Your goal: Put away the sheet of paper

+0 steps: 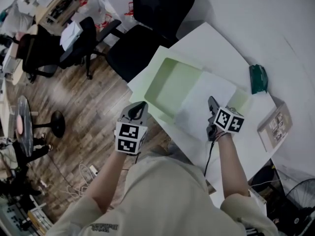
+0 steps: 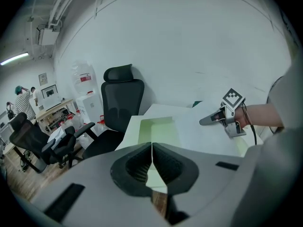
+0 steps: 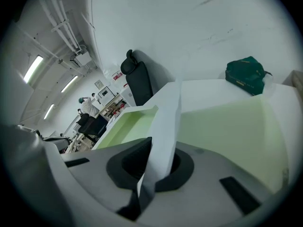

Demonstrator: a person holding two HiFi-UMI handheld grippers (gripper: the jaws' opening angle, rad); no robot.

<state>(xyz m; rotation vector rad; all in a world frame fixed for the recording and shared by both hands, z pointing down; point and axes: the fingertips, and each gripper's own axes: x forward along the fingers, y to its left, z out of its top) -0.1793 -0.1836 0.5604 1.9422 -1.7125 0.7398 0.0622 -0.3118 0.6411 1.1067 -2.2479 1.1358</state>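
Far left, beyond the table edge: wooden floor [image 1: 83, 112] and a black office chair [image 1: 147, 28].

Next, the left gripper [image 1: 141, 105], jaws pressed together with nothing between them, hanging off the near edge of the white table [image 1: 290, 58], just short of the tray's corner.

Then a shallow light green tray [image 1: 170, 77] with a broad pale rim, set at a slant on a large white board [image 1: 211, 38]; left half bare.

Across the tray's right half, the sheet of paper [image 1: 204, 104]: plain white, no print to be seen, thin enough to take a faint green cast from the tray beneath, mostly flat, near edge lifted. Seen edge-on from the right gripper view as a narrow white band rising out of the jaws with a slight bend.

At that near edge, the right gripper [image 1: 211, 100], jaws clamped on the paper, pointing down toward the tray.

Farther right, well apart from the tray, a dark green object [image 1: 258, 78] on the table; nearer, a small printed booklet [image 1: 275, 126], print too small to read.
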